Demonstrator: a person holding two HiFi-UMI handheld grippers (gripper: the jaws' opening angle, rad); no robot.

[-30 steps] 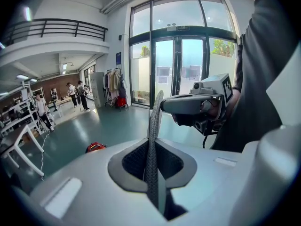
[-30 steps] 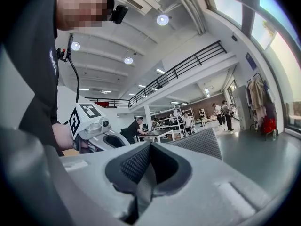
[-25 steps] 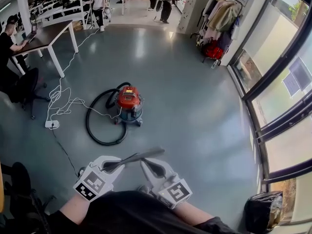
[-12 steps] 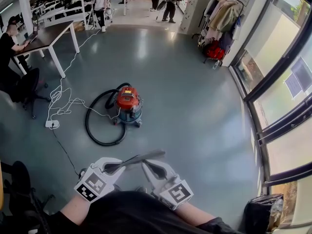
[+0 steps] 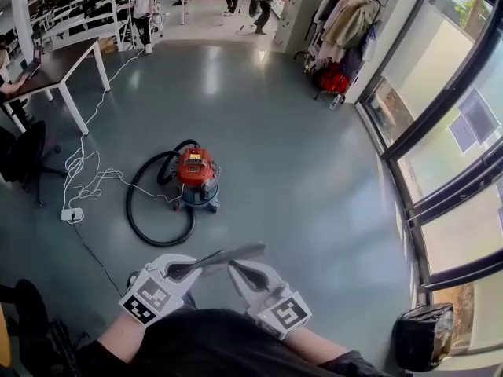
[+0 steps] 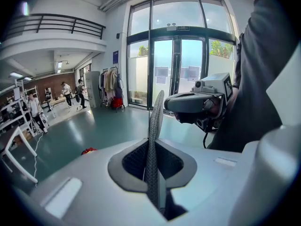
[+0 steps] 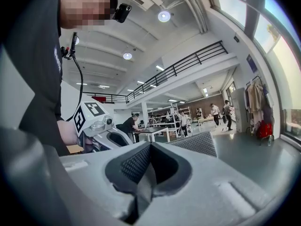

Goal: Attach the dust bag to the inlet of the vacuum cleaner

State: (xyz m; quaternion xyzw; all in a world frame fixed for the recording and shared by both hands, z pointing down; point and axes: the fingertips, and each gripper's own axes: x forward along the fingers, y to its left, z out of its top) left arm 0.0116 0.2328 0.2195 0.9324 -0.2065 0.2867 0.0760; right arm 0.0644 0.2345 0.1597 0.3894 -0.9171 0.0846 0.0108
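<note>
Dust bag (image 5: 233, 252): flat grey sheet with a fine mesh weave, thin when seen edge-on.
Bag's hold: one end pinched in the left gripper (image 5: 182, 269), carried in the air, stretching rightward and tilted slightly up.
Vacuum cleaner (image 5: 195, 177): red top, blue-grey drum, upright on the floor (image 5: 299, 171), toward its left side.
Hose (image 5: 128, 210): black, looped on the floor left of the drum.
Bag to vacuum: well apart.

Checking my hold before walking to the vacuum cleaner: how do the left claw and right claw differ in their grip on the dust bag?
The left claw pinches the dust bag at its left end; the right claw pinches it further right, with a corner sticking out beyond. In the left gripper view the bag stands edge-on; in the right gripper view its mesh face shows. Both are shut on it.
</note>
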